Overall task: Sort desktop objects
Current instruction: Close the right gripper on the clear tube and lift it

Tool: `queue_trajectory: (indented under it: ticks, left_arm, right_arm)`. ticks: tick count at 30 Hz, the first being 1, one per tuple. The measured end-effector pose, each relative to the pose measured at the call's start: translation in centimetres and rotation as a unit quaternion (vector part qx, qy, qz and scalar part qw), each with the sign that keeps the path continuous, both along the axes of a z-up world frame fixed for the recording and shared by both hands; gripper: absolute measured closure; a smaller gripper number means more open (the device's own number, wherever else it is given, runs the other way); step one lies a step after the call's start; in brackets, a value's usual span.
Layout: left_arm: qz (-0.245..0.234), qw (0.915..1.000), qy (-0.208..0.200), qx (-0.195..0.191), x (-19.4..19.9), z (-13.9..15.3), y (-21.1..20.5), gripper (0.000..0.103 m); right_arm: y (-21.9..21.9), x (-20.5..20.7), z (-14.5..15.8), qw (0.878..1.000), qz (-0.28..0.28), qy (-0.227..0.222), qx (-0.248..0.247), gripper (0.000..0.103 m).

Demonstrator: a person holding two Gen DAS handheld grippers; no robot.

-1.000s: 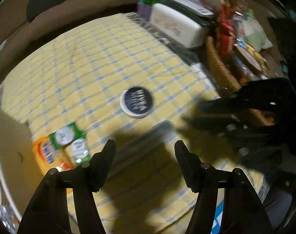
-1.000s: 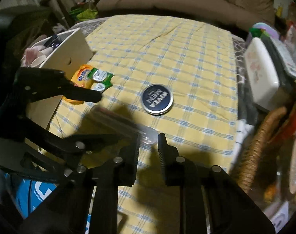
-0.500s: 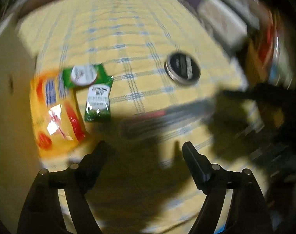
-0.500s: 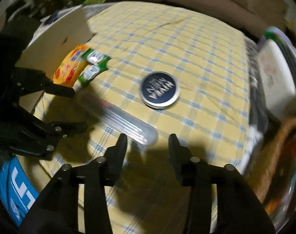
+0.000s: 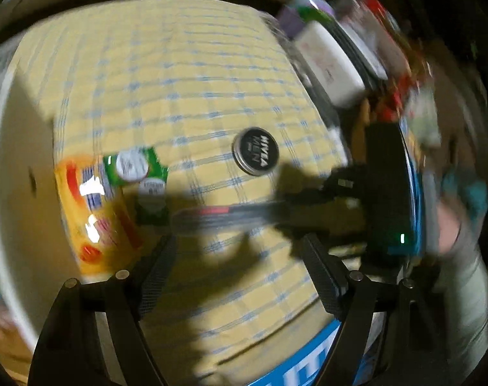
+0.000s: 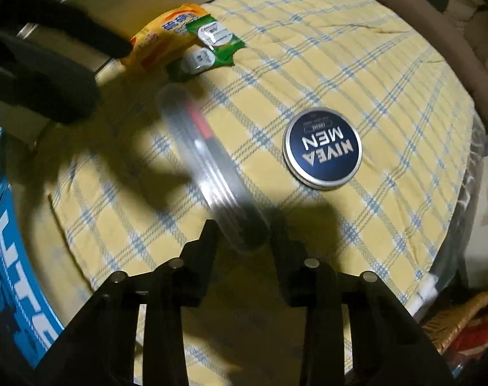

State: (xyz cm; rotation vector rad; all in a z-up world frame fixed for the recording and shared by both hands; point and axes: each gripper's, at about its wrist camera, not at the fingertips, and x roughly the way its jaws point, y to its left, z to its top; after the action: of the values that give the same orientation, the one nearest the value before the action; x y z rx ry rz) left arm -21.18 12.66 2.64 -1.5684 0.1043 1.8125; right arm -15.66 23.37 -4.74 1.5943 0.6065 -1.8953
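On the left edge, at nine o'clock in the left wrist view, stands a white box (image 5: 15, 160). Just beside it, on the yellow checked cloth (image 5: 179, 64), lies an orange packet (image 5: 92, 218). Two green sachets (image 5: 137, 167) lie at its one o'clock side and overlap its corner.

The left gripper (image 5: 239, 241) hangs above the cloth near six o'clock. Its jaws have just been opening and now stand wide apart. Nothing is between them, only cloth in shadow.

Next comes the clear tube (image 5: 218, 217), which has red and black pens inside. It lies flat on the cloth, with its far end close to the lower sachet. In the right wrist view the tube runs from eleven o'clock down to the centre.

The right gripper (image 6: 245, 238) points steeply down over the tube's near end. Its jaws have just been closing, and this end sits between them and fills the gap. The fingertips (image 6: 211, 234) seem to press on its sides, though the picture is a little blurred there.

A round dark blue tin (image 6: 322, 152) lies at two o'clock from the right gripper. It sits apart from the tube, with its lid up.

At the right of the left wrist view, at one o'clock, a white case (image 5: 330, 64) stands off the cloth among blurred clutter. A pale sleeve (image 5: 462, 289) shows at four o'clock.
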Motion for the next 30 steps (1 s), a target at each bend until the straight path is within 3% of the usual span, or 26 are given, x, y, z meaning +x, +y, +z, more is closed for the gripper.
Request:
queue_trajectory:
  ticks: [2, 3, 5, 7, 13, 16, 18, 20, 23, 24, 27, 30]
  left_arm:
    - [-0.076, 0.9959, 0.025, -0.042, 0.1, 0.7, 1.3, 0.022]
    - [-0.116, 0.9898, 0.042, -0.071, 0.4, 0.7, 2.1, 0.022]
    - [-0.199, 0.9676, 0.082, -0.132, 1.5, 0.0, 4.1, 0.022]
    - [-0.278, 0.9355, 0.119, -0.183, 2.7, -1.2, 5.8, 0.022]
    - [-0.383, 0.8979, 0.119, -0.181, 3.1, -4.0, 8.0, 0.022]
    - [-0.404, 0.8842, 0.118, -0.202, 2.2, -5.8, 8.2, 0.027]
    - [-0.409, 0.8803, 0.111, -0.213, 1.4, -6.8, 8.0, 0.038]
    - [-0.408, 0.8852, 0.107, -0.197, 0.8, -6.9, 7.8, 0.038]
    - [-0.406, 0.8914, 0.117, -0.165, 0.2, -6.2, 7.9, 0.054]
    - [-0.412, 0.8899, 0.113, -0.159, 0.2, -6.1, 7.9, 0.058]
    - [-0.440, 0.8736, 0.123, -0.167, 0.9, -6.3, 7.9, 0.059]
    - [-0.455, 0.8694, 0.114, -0.155, 1.4, -6.1, 7.7, 0.065]
  right_arm:
    - [0.4, 0.0, 0.1, 1.000, 0.003, -0.007, 0.003, 0.073]
    - [0.7, 0.1, 0.2, 1.000, 0.005, -0.010, 0.006, 0.073]
    - [1.2, 0.1, 0.3, 1.000, 0.006, -0.018, 0.008, 0.073]
    - [1.5, 0.3, 0.4, 1.000, 0.011, -0.022, 0.008, 0.074]
    - [2.6, 0.7, 0.6, 0.999, 0.013, -0.031, -0.006, 0.074]
    - [3.6, 0.0, 0.4, 0.999, 0.014, -0.039, -0.004, 0.075]
    - [4.0, 0.0, 0.5, 0.999, 0.010, -0.042, -0.013, 0.075]
    - [4.3, 0.0, 0.6, 0.999, 0.012, -0.042, -0.022, 0.075]
    - [4.5, -0.1, 0.6, 0.999, 0.017, -0.038, -0.028, 0.075]
    - [4.6, -0.1, 0.6, 0.999, 0.016, -0.038, -0.033, 0.075]
    - [5.2, -0.4, 0.7, 0.998, 0.002, -0.039, -0.051, 0.075]
    - [5.6, -0.2, 0.9, 0.998, 0.001, -0.035, -0.057, 0.074]
